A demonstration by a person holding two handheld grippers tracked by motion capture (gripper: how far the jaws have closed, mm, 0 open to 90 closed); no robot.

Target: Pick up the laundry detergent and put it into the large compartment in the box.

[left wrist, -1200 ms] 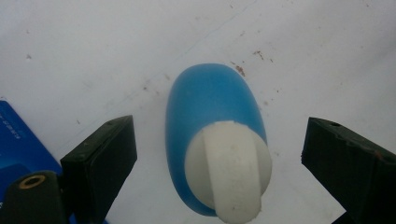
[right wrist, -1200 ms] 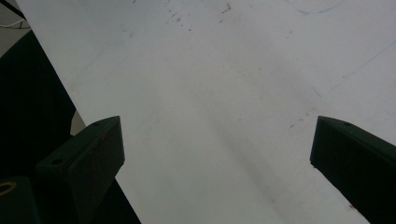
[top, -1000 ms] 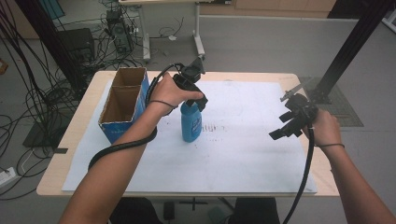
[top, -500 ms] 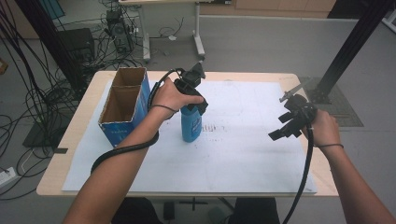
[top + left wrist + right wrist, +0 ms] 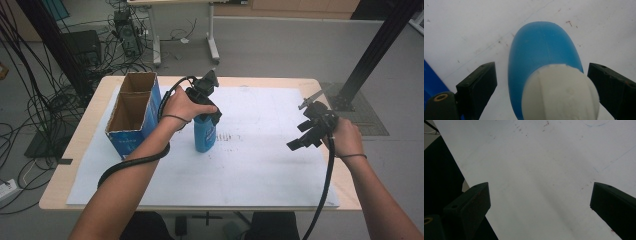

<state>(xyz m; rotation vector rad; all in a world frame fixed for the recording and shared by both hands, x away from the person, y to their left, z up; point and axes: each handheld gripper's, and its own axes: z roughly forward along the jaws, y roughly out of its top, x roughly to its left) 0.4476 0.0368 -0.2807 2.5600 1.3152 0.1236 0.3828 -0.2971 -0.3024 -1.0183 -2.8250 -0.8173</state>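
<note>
A blue bottle (image 5: 205,137) with a white cap (image 5: 560,92) stands upright on the white paper, just right of the cardboard box. My left gripper (image 5: 204,116) points down over the bottle's top. In the left gripper view its jaws (image 5: 541,67) stand open on either side of the cap, with a clear gap at the left jaw. My right gripper (image 5: 299,136) hovers open above the right part of the paper. Bare paper shows between its jaws (image 5: 539,185).
An open blue cardboard box (image 5: 131,114) with two compartments stands at the table's left. The white paper sheet (image 5: 260,170) covers most of the wooden table (image 5: 80,150). A black post (image 5: 370,55) rises off the far right corner. Cables lie on the floor at the left.
</note>
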